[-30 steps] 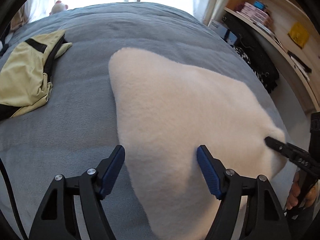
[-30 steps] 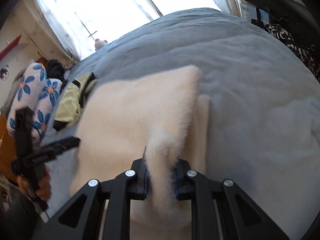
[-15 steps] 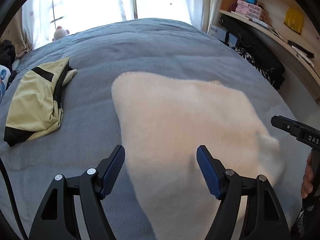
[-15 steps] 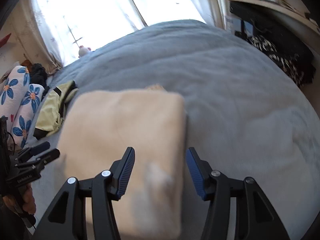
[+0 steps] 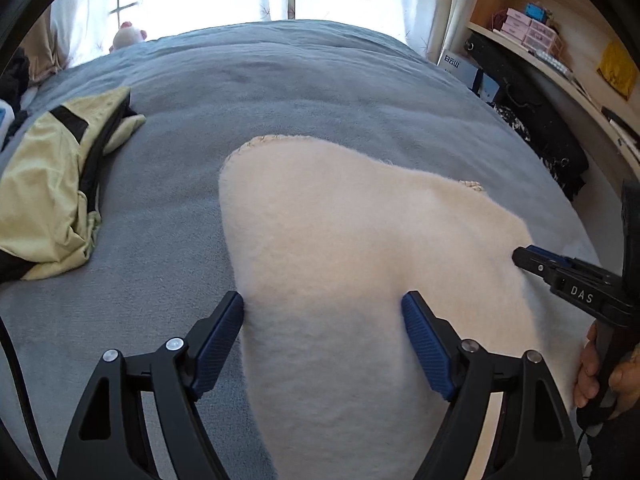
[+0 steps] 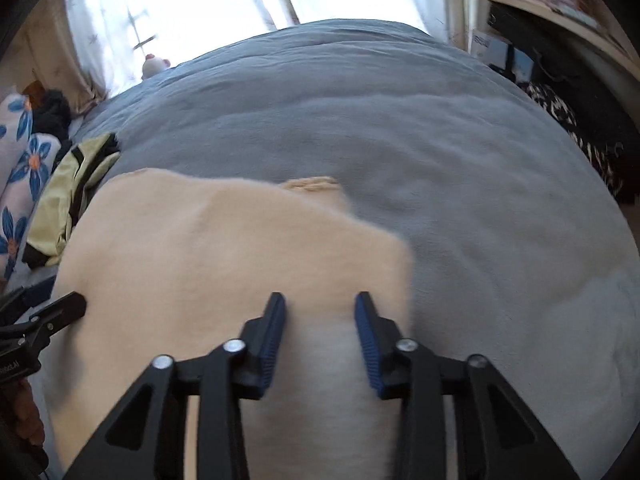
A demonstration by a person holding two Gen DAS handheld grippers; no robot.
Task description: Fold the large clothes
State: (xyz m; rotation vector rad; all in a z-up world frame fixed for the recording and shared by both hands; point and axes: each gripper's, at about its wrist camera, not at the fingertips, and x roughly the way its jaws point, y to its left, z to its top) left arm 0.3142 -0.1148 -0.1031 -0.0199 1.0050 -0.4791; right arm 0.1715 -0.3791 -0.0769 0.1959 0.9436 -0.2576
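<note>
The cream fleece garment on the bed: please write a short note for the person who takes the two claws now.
Left claw: open, empty, over the near left edge of the cream fleece garment.
Right claw: jaws just closing, narrow gap, no cloth pinched, over the near right part.
Garment lies flat and folded on the grey bed cover; a yellow-green jacket lies folded at left.
Left to do: probably one more fold or smoothing.

The bed (image 5: 320, 92) lies bare toward its far edge and right side. A yellow-green jacket (image 5: 52, 184) blocks the left edge; the folded cream fleece (image 5: 360, 264) fills the near middle.
</note>
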